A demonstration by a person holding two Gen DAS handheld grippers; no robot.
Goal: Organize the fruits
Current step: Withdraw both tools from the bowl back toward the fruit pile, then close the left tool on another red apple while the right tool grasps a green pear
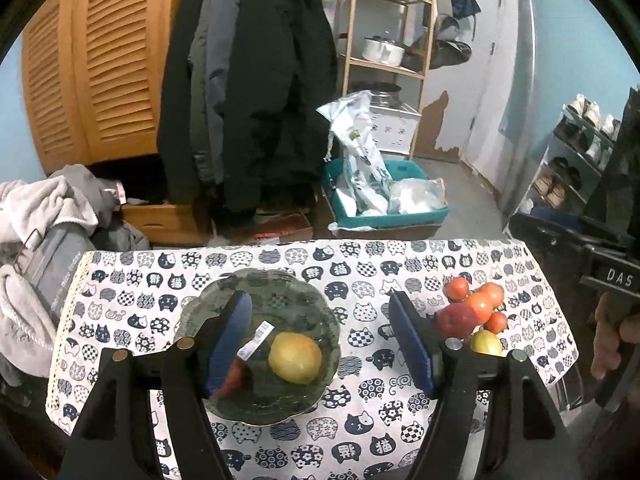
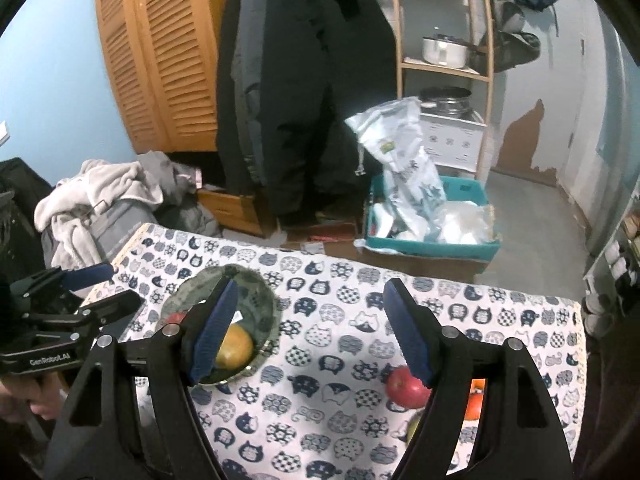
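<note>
Apple [image 1: 295, 357] in bowl [image 1: 320, 312]; jaws apart

Walls pale blue. Louvred wooden cabinet [image 1: 96, 64] at back left; dark coats [image 1: 256, 88] hang beside it. Open wooden shelf rack [image 1: 384, 40] to the right holds a steel pot [image 1: 384, 50]. Plaster patch [image 2: 524, 136] peeled to brown next to a pale door [image 1: 484, 60]. Floor grey; teal crate [image 1: 384, 200] on it, filled with plastic bags. Heap of grey clothing [image 1: 48, 216] at left. Shoe rack [image 1: 576, 152] at far right. Desk under a cat-print cloth [image 1: 360, 420]. Light dim, even.
</note>
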